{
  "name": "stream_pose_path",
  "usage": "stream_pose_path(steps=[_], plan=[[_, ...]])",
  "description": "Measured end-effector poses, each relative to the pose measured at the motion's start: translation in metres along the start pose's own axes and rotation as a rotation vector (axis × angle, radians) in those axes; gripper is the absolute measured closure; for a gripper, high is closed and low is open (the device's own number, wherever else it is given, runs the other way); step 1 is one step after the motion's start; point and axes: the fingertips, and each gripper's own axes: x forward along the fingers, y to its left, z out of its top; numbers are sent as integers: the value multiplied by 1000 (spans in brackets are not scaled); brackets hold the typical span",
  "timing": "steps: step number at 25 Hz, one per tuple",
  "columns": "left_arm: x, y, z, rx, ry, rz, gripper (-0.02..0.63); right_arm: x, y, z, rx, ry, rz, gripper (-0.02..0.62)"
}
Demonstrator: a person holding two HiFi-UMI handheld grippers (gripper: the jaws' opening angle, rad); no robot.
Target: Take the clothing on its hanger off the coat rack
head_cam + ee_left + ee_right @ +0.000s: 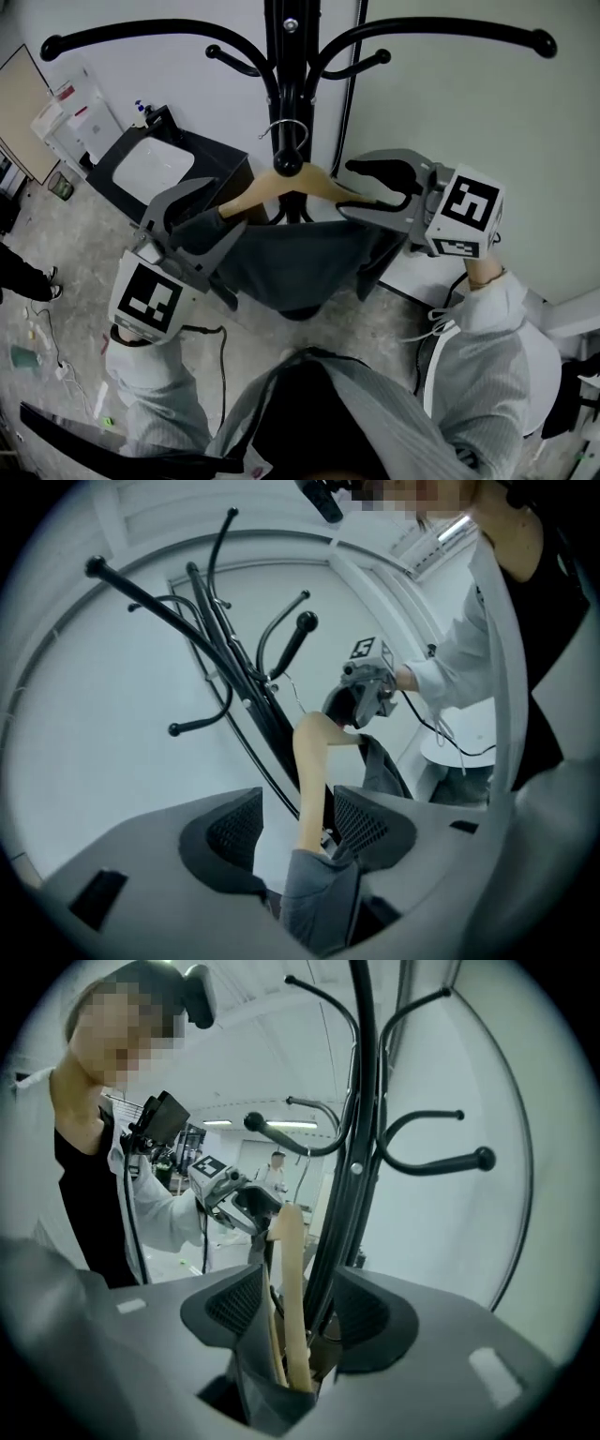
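A wooden hanger (281, 185) hangs by its wire hook (287, 131) on the black coat rack (286, 56). Dark grey clothing (291, 258) is draped over it. My left gripper (208, 217) stands at the hanger's left end, my right gripper (361, 192) at its right end. In the left gripper view the hanger arm (312, 771) and cloth (319, 902) lie between the jaws of the left gripper (298, 822), with a gap on the left side. In the right gripper view the hanger (291, 1288) runs between the jaws of the right gripper (298, 1302) with space on both sides. Both are open.
The rack's curved arms (122, 36) (450, 28) spread overhead, close to a white wall. A black cabinet with a white top (155, 169) stands behind on the left. Cables lie on the floor (56, 366). A white round table (459, 747) is on the right.
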Motion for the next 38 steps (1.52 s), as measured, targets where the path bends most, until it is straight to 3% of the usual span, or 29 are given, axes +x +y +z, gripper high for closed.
stream_pose_path(steps=[2,6,11,12,13,14,16,21,25,30,38], plan=[[10,-3,-5,27,19,-59,387,13,2,-6,17,56,70,390],[25,-8,-11,-6,40,-187,388,34,6,-16,74,128,194,390],[39,-28,-25,-16,107,-376,403,52,10,-27,60,185,260,393],[41,-28,-27,-10,122,-386,472,55,11,-28,50,193,268,411],[43,-27,-28,-5,128,-394,541,57,13,-30,41,199,274,470],[44,-26,-28,-5,126,-408,543,58,14,-31,32,205,281,531],[45,-27,-28,-29,111,-450,549,59,18,-32,22,214,296,589],[47,-32,-27,-129,87,-574,560,56,24,-33,75,214,359,588],[49,-34,-27,-132,90,-600,562,56,23,-32,90,226,368,594],[58,-43,-34,-78,184,-546,601,56,21,-27,57,231,337,594],[41,-42,-8,-57,164,-546,601,41,30,-5,33,213,304,594]])
